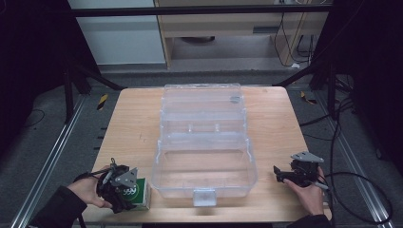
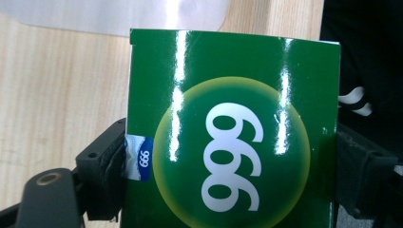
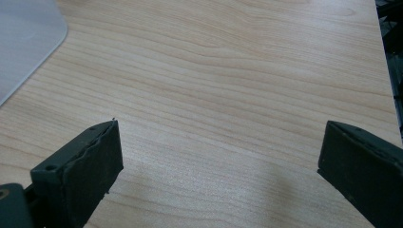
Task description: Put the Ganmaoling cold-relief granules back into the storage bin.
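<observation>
On the table, the open box lies in the middle, lid toward the far edge. The carton stands just left of its near-left corner; the right gripper rests right of the box.

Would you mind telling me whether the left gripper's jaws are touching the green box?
Touching: in the left gripper view, both jaws of the left gripper press against the green box's sides.
</observation>
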### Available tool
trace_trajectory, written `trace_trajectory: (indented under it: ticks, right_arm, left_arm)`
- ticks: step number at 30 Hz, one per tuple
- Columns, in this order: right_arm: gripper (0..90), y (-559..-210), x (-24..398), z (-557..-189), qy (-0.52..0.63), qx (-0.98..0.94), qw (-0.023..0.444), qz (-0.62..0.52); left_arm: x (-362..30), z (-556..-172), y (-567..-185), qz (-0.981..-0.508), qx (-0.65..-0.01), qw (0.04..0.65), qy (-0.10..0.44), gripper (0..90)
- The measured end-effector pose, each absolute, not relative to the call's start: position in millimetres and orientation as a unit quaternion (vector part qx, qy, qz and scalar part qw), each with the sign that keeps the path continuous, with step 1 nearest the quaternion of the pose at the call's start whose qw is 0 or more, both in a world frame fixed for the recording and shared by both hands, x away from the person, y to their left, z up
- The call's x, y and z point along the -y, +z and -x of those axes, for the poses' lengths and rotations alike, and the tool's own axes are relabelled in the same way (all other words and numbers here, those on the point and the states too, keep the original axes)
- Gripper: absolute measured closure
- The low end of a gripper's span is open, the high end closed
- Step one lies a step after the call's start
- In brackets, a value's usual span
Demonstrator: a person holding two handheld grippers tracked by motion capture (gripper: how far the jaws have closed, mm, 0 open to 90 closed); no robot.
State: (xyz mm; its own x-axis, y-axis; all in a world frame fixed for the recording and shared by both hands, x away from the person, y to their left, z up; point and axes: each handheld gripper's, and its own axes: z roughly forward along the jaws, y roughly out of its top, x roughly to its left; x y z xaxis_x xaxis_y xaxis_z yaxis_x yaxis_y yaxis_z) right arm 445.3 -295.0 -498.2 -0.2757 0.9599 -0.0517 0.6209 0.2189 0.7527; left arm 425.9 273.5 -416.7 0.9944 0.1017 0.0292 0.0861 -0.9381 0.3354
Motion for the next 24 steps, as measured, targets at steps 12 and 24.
trace_trajectory:
  ticks: [12,24]
  right_arm:
    - [1.3,-499,295,-446,0.316,-0.735,0.268,-0.537]
    - [1.3,-499,295,-446,0.317,-0.735,0.267,-0.537]
  left_arm:
    - [-277,-429,-373,-0.983,-0.038,0.174,0.053,14.6]
    - [-274,-438,-339,-0.981,-0.033,0.18,0.067,14.7]
